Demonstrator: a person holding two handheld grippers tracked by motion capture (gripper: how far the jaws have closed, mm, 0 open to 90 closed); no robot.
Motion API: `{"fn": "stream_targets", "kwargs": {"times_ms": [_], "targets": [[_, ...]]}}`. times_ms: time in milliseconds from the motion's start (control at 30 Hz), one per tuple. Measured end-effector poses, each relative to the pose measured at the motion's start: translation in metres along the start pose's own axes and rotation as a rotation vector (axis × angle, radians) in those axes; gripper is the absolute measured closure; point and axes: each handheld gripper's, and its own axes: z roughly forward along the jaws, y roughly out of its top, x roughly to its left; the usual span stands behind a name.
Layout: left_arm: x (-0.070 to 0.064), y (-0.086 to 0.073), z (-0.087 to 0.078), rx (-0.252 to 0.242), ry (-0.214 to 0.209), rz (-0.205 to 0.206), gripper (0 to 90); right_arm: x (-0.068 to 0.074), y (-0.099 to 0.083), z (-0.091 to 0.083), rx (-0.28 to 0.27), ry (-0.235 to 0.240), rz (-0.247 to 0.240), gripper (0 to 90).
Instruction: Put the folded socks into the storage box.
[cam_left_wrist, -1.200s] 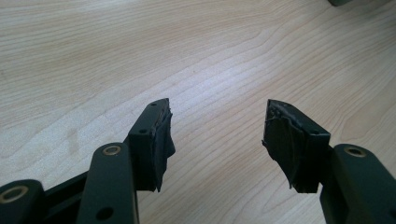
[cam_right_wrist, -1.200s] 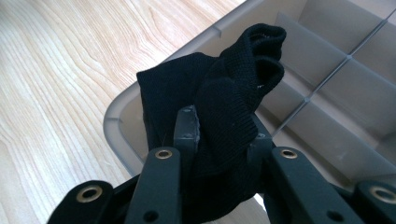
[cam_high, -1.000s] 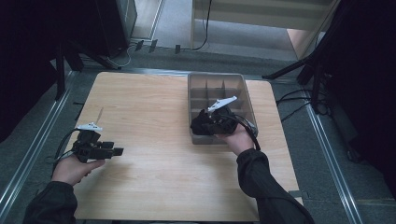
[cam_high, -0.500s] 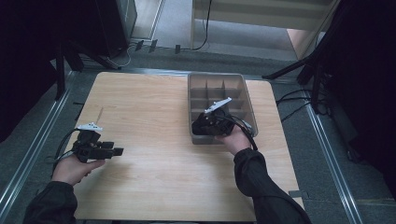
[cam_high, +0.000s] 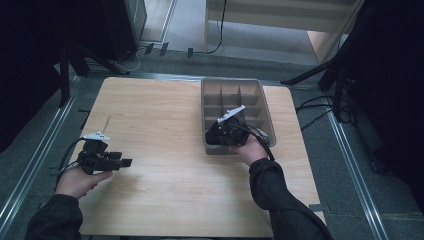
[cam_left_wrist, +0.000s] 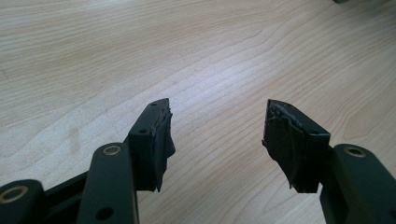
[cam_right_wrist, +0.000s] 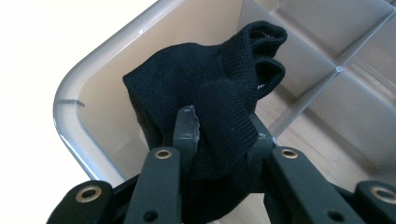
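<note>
One black sock (cam_right_wrist: 210, 102) over grey divided bin (cam_right_wrist: 84, 93).

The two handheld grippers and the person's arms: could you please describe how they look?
Both the left gripper and right gripper are black, with two flat-linked jaws fixed by brass-coloured rivets. The left one's pads look wrapped in worn black tape. Each carries a pale three-cornered plate on top and trails a black cable. The person wears dark long sleeves; the hands are bare.

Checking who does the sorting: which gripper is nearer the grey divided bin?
Right. The right gripper holds a black sock over the grey divided bin's near-left compartment; the left gripper sits open far across the table.
</note>
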Motion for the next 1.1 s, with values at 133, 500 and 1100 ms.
{"fn": "stream_targets", "kwargs": {"times_ms": [133,500,1100], "targets": [[0.0,0.0,0.0,-0.001,-0.001,-0.001,40.8,-0.001,0.0,-0.001,0.001,0.01,0.017,69.4],[0.0,-0.001,-0.001,-0.003,0.0,-0.002,40.7,-0.006,0.003,-0.016,-0.042,0.015,0.026,47.2],[0.0,-0.001,-0.001,-0.003,0.0,-0.004,40.7,-0.003,0.03,-0.044,-0.101,-0.072,0.001,88.3]]}}
